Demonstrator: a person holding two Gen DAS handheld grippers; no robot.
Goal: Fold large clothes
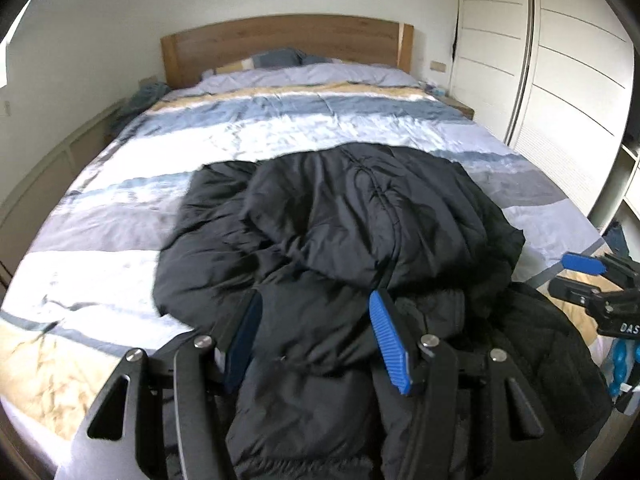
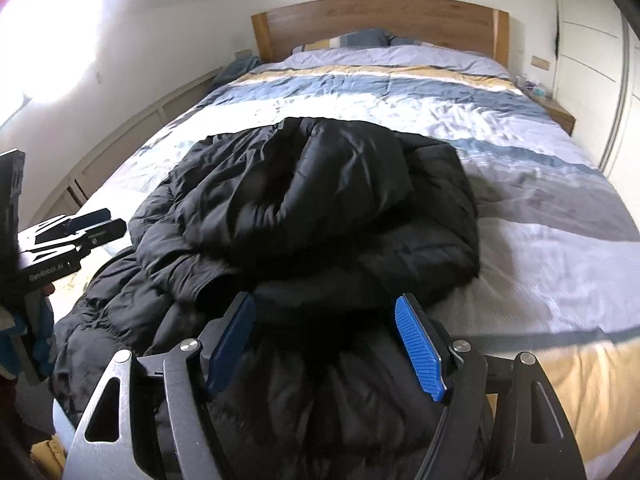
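A black puffy jacket lies bunched and partly folded over itself on the striped bed cover. In the right wrist view the jacket fills the near middle of the bed. My left gripper hovers over the jacket's near part, open, its blue pads clear of the fabric. My right gripper is open too, above the jacket's near edge with nothing pinched. Each gripper shows in the other's view: the right gripper at the right edge, the left gripper at the left edge.
A wooden headboard and pillows stand at the far end of the bed. A white wardrobe runs along the right, with a wooden nightstand beside the bed. Low cabinets line the left wall.
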